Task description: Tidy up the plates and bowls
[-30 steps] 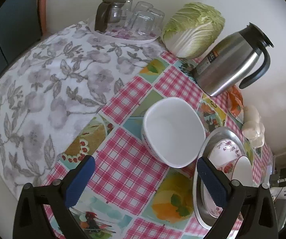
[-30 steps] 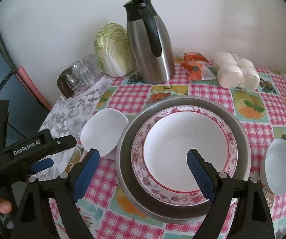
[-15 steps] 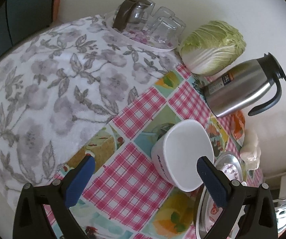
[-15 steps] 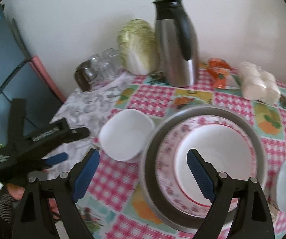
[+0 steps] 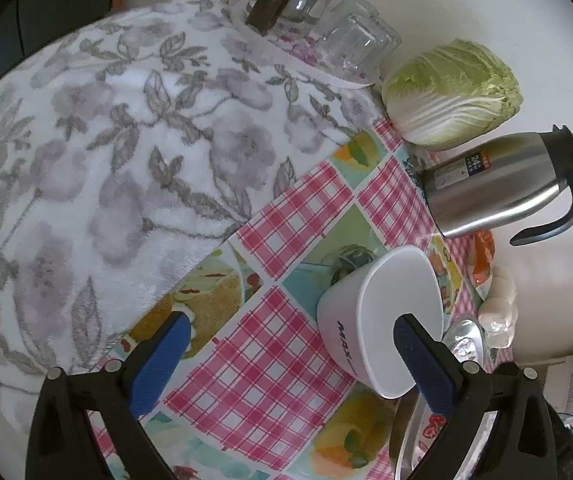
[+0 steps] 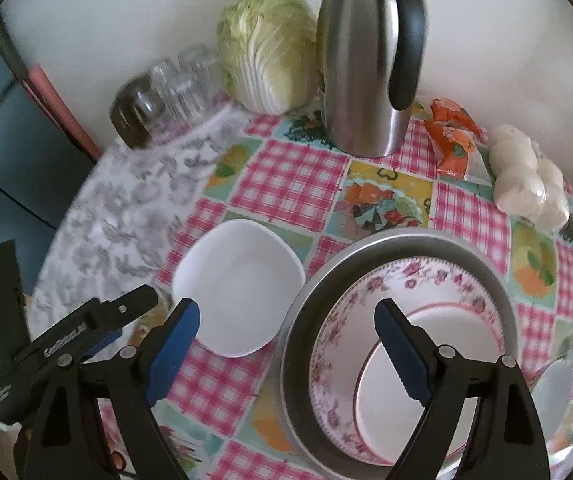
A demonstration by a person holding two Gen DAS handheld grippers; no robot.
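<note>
The white square bowl (image 5: 390,320) sits by the left gripper's (image 5: 290,346) right finger; its jaws are spread wide, pinching nothing. The right gripper (image 6: 286,332) is spread wide too, above the bowl's edge and the flowered plate (image 6: 406,344).

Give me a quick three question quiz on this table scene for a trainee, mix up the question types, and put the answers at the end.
1. True or false: the square white bowl sits inside the metal tray.
2. Multiple choice: what lies directly in the metal tray? A) a glass jar B) a floral-rimmed plate C) the cabbage
3. Fill in: the steel thermos stands between the cabbage and the orange ____.

Key
1. False: it stands on the checked tablecloth, beside the tray.
2. B
3. packets
</note>
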